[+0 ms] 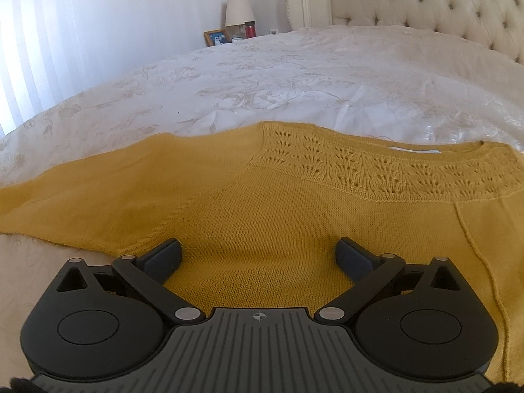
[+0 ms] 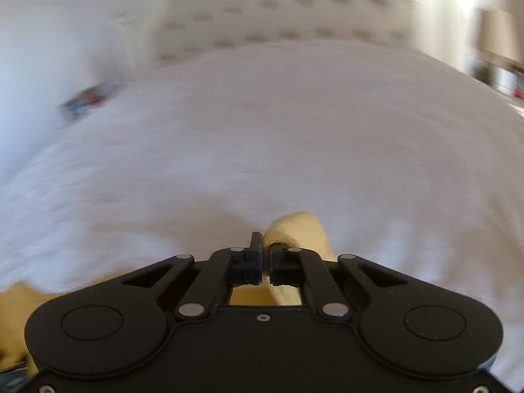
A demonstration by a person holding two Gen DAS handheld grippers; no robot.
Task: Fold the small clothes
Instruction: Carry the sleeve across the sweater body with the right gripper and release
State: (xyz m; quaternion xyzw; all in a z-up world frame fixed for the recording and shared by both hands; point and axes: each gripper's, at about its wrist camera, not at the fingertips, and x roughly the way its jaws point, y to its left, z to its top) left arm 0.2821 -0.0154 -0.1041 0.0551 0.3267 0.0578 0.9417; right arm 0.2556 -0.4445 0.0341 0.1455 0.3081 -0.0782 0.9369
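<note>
Room: we see a bedroom with a big bed [image 1: 294, 75] in a white cover, a padded headboard [image 1: 425, 0] at the far end, and a lamp [image 1: 238, 9], a picture frame [image 1: 216, 37] and a red cup [image 1: 250, 29] past the far left corner of the bed.

Sweater: our yellow sweater [image 1: 229, 203] lies spread flat along the near edge of the bed, with its lacy neck [image 1: 376, 170] toward the headboard.

Left claw: our left gripper [image 1: 258, 253] sits low over the middle of the sweater with its fingers spread wide and nothing between them.

Right claw: our right gripper [image 2: 264, 255] is pressed together and pinches a bit of the yellow sweater [image 2: 301, 229], which bunches up beside the fingers. This view is blurry.

How it feels: we think the sweater is soft, light and floppy. It will sag and stretch if we lift it by one spot, and the holes in the lace could catch.

Where to hold: we think the edges and the ends of the sleeves are best, not the lacy neck.

Count: one sweater, two claws, one lamp, one frame, one cup.
</note>
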